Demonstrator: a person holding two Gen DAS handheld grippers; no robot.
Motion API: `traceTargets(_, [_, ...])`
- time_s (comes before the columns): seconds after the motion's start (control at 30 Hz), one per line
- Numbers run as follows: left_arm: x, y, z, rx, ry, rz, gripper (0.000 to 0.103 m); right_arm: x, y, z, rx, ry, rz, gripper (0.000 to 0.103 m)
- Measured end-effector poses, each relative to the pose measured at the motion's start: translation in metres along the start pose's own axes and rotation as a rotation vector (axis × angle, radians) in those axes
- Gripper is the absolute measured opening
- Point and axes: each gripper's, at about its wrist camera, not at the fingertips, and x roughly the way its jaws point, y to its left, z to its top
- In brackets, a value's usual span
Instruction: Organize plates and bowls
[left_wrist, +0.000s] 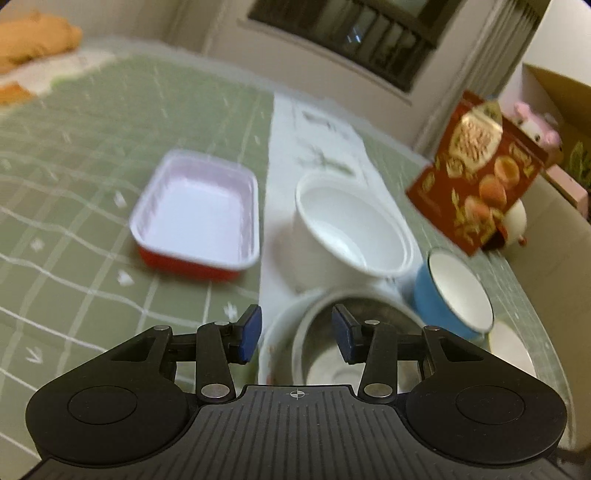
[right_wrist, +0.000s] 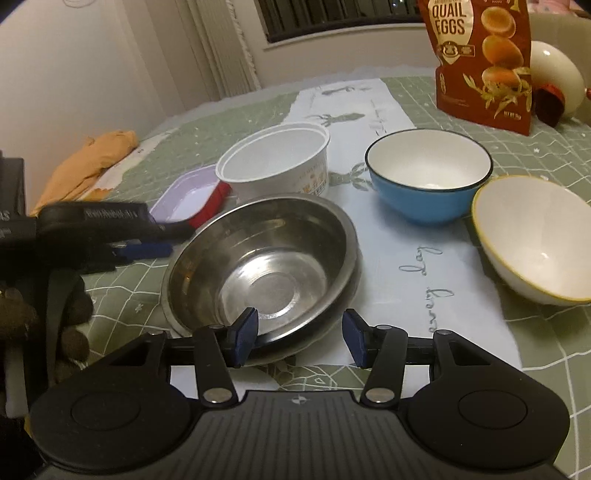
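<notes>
- The right gripper has its jaws apart over the near rim of a steel bowl; nothing is pressed between them.
- The steel bowl sits on a white plate.
- Behind it stands a white tub, with a red tray at its left.
- A blue bowl and a white bowl stand at the right, touching or nearly.
- The left gripper is at the left edge.
- A quail egg bag stands far behind.
</notes>
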Motion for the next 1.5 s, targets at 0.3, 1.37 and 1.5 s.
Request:
traceTargets(0.3, [-0.014,-0.090,-0.010,0.068,0.005,-0.185,0.046,-0.037,-0.063,0.001,0.010,-0.100,-0.094,0.051])
traceTargets(1.37, [0.124,-0.230,-0.088,0.161,0.270,-0.173,0.027,-0.008,-0.245,0.040,0.294,-0.039,-0.171,0.047])
traceTargets(1.5, [0.129,-0.225,-0.088,0.139,0.308,-0.192,0.025,0.007,-0.239,0.044,0.318,-0.001,-0.116,0.038])
